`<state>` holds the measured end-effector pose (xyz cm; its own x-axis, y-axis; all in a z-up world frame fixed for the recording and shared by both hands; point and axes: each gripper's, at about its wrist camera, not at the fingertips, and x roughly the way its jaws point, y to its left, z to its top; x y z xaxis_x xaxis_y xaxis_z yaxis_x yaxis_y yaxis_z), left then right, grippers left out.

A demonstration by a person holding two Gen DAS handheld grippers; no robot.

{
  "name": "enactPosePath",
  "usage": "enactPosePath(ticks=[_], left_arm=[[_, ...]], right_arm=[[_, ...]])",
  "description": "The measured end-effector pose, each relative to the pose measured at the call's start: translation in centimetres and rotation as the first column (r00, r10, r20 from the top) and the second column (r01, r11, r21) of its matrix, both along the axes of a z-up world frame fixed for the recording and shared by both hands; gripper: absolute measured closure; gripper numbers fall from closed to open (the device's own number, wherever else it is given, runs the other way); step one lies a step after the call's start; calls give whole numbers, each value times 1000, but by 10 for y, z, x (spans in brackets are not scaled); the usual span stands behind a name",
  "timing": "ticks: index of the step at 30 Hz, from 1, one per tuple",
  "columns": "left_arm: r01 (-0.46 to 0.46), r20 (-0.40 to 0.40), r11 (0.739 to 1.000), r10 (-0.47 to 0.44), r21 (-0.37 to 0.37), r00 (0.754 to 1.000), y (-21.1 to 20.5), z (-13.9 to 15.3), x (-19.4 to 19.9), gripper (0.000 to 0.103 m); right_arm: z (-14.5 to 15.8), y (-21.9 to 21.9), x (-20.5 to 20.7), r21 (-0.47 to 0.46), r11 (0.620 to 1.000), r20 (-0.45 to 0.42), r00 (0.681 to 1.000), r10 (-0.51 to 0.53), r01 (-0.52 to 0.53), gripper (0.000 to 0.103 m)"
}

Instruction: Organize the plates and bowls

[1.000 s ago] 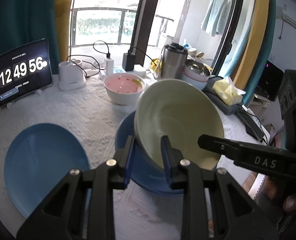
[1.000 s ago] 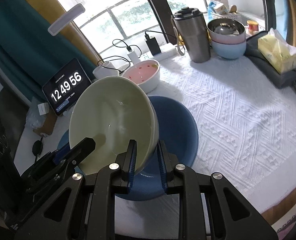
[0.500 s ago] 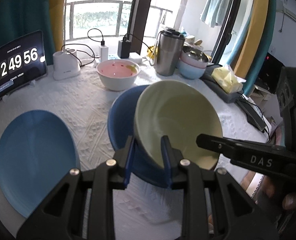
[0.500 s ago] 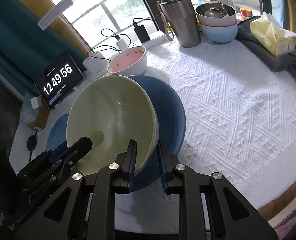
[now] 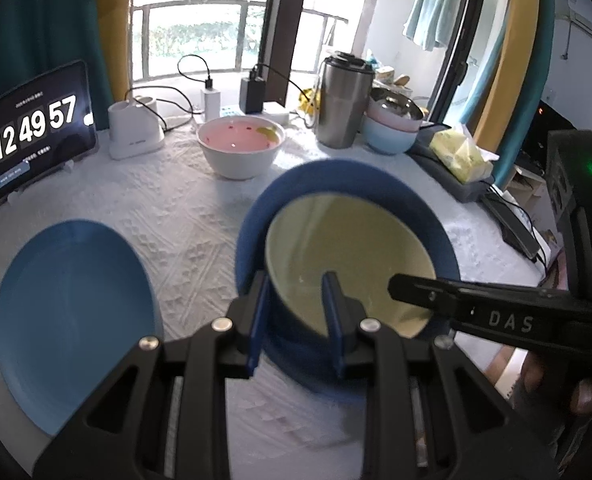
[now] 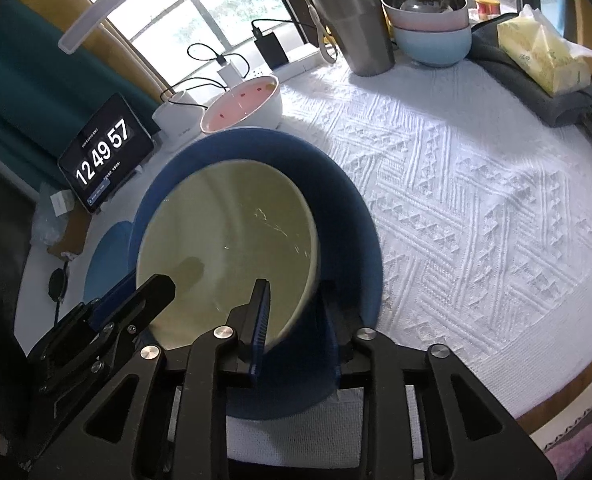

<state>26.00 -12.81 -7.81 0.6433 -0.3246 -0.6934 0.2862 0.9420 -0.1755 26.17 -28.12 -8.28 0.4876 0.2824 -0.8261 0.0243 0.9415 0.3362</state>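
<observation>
A pale green bowl sits low inside a dark blue bowl on the white cloth; it also shows in the right wrist view, within the dark blue bowl. My left gripper straddles the green bowl's near rim, jaws slightly spread. My right gripper straddles its opposite rim, jaws slightly spread. A flat blue plate lies at the left. A white bowl with a pink inside stands behind.
A clock tablet, a white charger stand, a steel tumbler, stacked pastel bowls and a tissue pack line the table's back and right. The table edge runs at the right.
The green bowl has come down from a tilted, raised hold into the dark blue bowl. Both grippers' jaws have spread apart around its rim.
</observation>
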Motion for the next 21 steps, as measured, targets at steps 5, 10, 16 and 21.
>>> enactPosePath(ticks=[5, 10, 16, 21], left_arm=[[19, 1, 1000, -19, -3, 1000, -1, 1, 1, 74], [18, -2, 1000, -18, -7, 1000, 1, 1, 2, 74], [25, 1, 1000, -25, -11, 1000, 1, 5, 2, 74], [24, 9, 1000, -24, -12, 1000, 2, 10, 4, 74]], right_arm=[[7, 8, 1, -14, 1000, 38, 999, 26, -25, 74], [17, 11, 2, -65, 998, 68, 997, 23, -18, 73], [19, 7, -1, -73, 997, 71, 997, 7, -2, 73], [23, 8, 0, -69, 998, 78, 997, 9, -3, 73]])
